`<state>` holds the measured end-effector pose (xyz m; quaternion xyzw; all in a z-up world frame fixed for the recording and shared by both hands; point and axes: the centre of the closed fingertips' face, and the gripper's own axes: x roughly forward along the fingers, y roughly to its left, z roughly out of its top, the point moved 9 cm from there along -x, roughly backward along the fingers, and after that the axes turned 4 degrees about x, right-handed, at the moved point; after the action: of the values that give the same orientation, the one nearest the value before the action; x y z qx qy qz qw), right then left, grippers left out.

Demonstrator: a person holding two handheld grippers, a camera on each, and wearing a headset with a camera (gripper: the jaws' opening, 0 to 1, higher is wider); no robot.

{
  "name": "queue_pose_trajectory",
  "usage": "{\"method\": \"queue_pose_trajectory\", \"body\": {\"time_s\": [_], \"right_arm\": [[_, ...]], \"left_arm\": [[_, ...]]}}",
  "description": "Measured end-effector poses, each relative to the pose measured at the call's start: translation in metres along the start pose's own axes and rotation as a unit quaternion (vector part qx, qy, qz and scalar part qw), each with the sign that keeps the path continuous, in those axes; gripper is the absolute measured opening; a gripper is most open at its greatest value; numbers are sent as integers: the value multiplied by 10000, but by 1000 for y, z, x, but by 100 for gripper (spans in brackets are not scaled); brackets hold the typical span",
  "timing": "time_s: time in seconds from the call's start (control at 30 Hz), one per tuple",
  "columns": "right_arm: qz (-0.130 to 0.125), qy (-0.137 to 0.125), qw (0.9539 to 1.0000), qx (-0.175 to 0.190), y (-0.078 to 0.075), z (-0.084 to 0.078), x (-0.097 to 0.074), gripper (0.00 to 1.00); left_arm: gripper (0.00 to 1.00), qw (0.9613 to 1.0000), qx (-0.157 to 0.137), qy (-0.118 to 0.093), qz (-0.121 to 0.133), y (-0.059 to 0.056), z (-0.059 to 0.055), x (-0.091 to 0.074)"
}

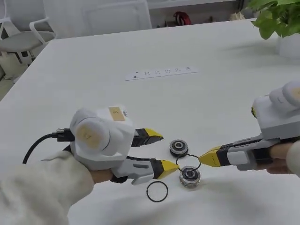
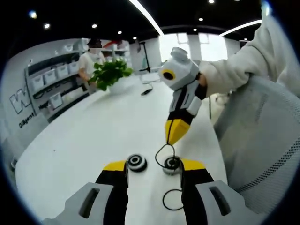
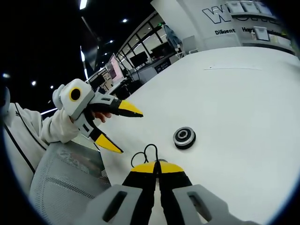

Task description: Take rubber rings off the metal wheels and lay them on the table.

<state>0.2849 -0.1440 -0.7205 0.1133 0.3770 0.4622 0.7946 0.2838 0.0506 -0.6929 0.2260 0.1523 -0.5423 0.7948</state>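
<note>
Two metal wheels stand on the white table (image 1: 93,84): the far wheel (image 1: 178,146) (image 2: 136,162) (image 3: 184,137) and the near wheel (image 1: 190,176) (image 2: 172,164). My right gripper (image 1: 202,160) (image 2: 174,136) (image 3: 157,168) is shut on a thin black rubber ring (image 1: 189,155) (image 2: 159,151) (image 3: 144,153), which loops from its yellow tips down to the near wheel. My left gripper (image 1: 161,151) (image 2: 153,166) (image 3: 119,129) is open, with its jaws on either side of the two wheels. A loose rubber ring (image 1: 157,191) (image 2: 172,200) lies flat in front of the near wheel.
A flat white power strip (image 1: 161,72) lies mid-table. A potted plant (image 1: 276,18) (image 2: 108,74) stands at the far right corner. White chairs (image 1: 23,33) are beyond the left edge. A person (image 2: 91,61) stands behind the plant. Open tabletop surrounds the wheels.
</note>
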Motion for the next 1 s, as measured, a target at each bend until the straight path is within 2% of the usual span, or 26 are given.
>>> {"method": "queue_pose_trajectory", "body": {"time_s": [0.1,0.47,0.77,1.0], "right_arm": [[9,-35,10000,7,1,1,-1,0],[73,-236,9997,66,4,7,-3,0],[184,-344,9992,100,11,12,-2,0],[234,-338,9991,87,15,12,0,0]], "left_arm": [[50,10000,5,-56,2,0,3,-4],[59,9998,-54,-183,87,4,7,-19],[63,9990,-245,-181,321,8,0,-42],[72,9979,-432,-237,411,6,-6,-53]]}}
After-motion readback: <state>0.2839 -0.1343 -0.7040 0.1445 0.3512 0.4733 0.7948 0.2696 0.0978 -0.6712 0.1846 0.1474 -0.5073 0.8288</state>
